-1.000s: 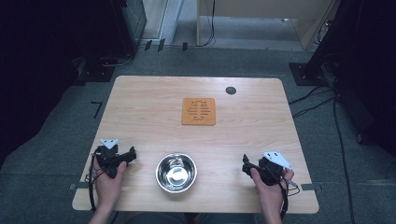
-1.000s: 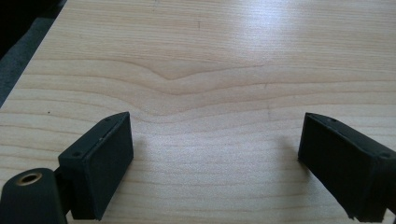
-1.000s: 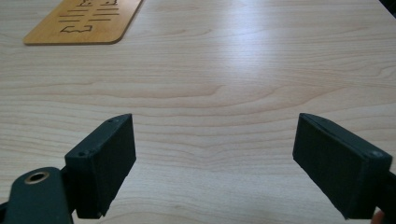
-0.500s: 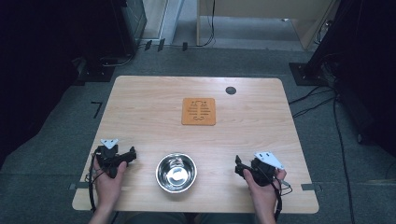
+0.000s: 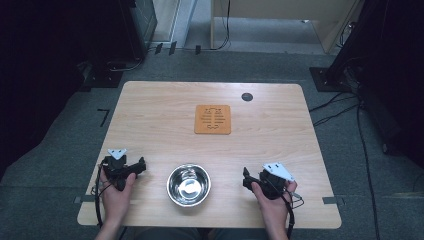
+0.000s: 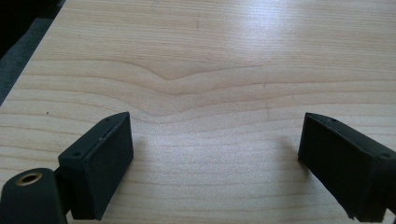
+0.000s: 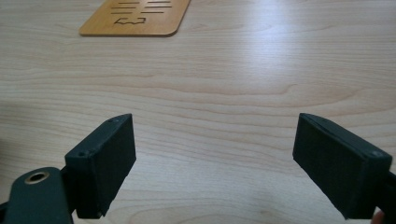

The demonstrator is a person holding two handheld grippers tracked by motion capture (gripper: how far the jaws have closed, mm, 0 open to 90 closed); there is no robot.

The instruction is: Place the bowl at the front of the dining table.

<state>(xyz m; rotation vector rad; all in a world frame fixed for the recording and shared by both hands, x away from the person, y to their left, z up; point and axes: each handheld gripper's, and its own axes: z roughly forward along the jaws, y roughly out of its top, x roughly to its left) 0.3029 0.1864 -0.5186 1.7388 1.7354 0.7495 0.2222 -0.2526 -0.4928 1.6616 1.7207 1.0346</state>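
Resting on the wooden table (image 5: 150, 115), both grippers sit near the person's edge with a shiny metal bowl (image 5: 188, 184) between them. The left gripper (image 5: 142, 166) lies just to the left of the bowl, and the right gripper (image 5: 245, 179) lies to the right of it, a bit farther off. Neither one touches the bowl. In the left gripper view the two black jaws stand wide apart with bare wood between them, so they hold nothing. In the right gripper view the jaws are spread wide too, and they also hold nothing. Far ahead of them in that view lies a flat orange mat (image 7: 136, 17) with thin lines cut into it. From above, the mat (image 5: 213, 119) sits near the middle of the table, well apart from the bowl and farther from the person. A small dark round spot (image 5: 247, 96) is set into the table near the far edge. The bowl looks empty, though the bright shine inside makes that hard to be sure of. It seems the job is only at its start, with the hands getting ready to go for the bowl. The next move likely calls for one gripper to turn toward the bowl, slide one jaw over the thin rim, and squeeze gently. The smooth metal could slip, so a firm, slow pinch would help.
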